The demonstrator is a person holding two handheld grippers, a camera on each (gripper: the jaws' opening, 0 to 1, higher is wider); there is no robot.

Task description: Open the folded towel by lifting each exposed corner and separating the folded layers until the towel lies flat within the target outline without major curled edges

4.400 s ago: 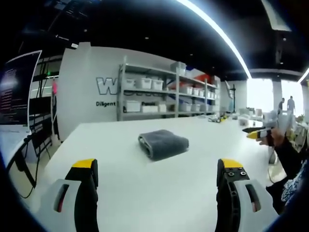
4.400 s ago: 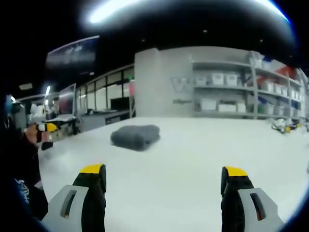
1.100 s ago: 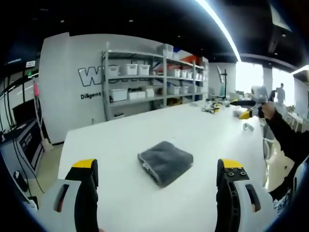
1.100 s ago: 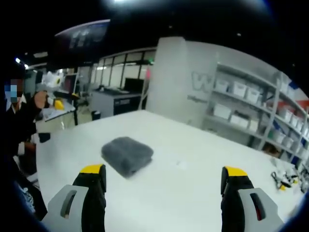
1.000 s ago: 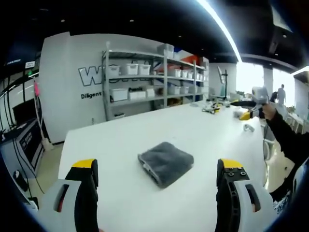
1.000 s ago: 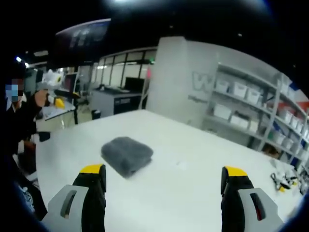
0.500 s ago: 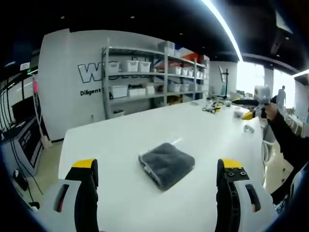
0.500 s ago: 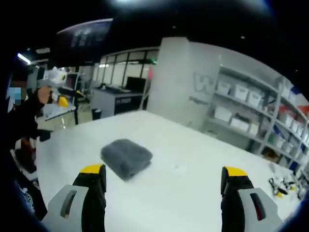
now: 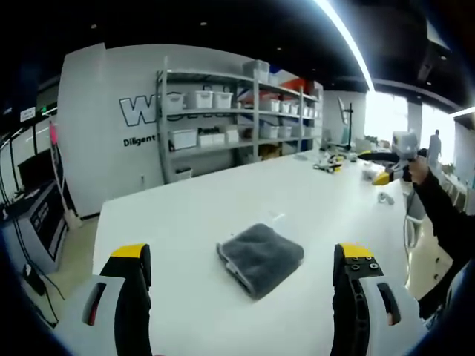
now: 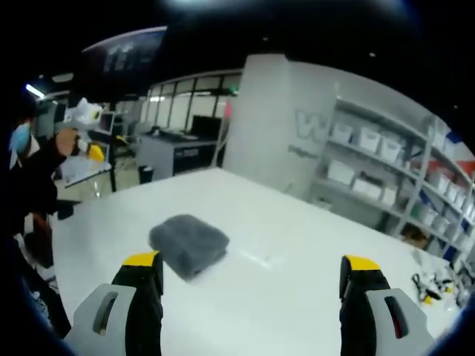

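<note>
Towel: a grey towel [image 9: 260,258] [image 10: 188,245], folded into a thick square pad, lies flat on the white worktop [image 9: 185,222] [image 10: 297,267]. In the left gripper view it sits between the two jaws and ahead of them. In the right gripper view it sits just beyond the left jaw tip.
Towel layers: the folded edges face the camera in the left gripper view; no corner is lifted.
Left tool [image 9: 241,259]: released, jaws spread wide with yellow tips, above the worktop and apart from the towel. It also appears at the left edge of the right gripper view [image 10: 90,148], raised in the person's hand [image 10: 67,141].
Right tool [image 10: 252,267]: released, jaws spread wide, holding nothing, clear of the towel. It also appears at the right edge of the left gripper view [image 9: 390,174], held up in the person's hand [image 9: 415,170] on a dark sleeve [image 9: 445,215].
Worktop far end: small items [image 9: 330,165] lie near the far right corner; their kind cannot be told.
Background: a metal rack [image 9: 223,126] [image 10: 386,163] with white bins stands against a white wall [image 9: 104,126] with dark lettering.
</note>
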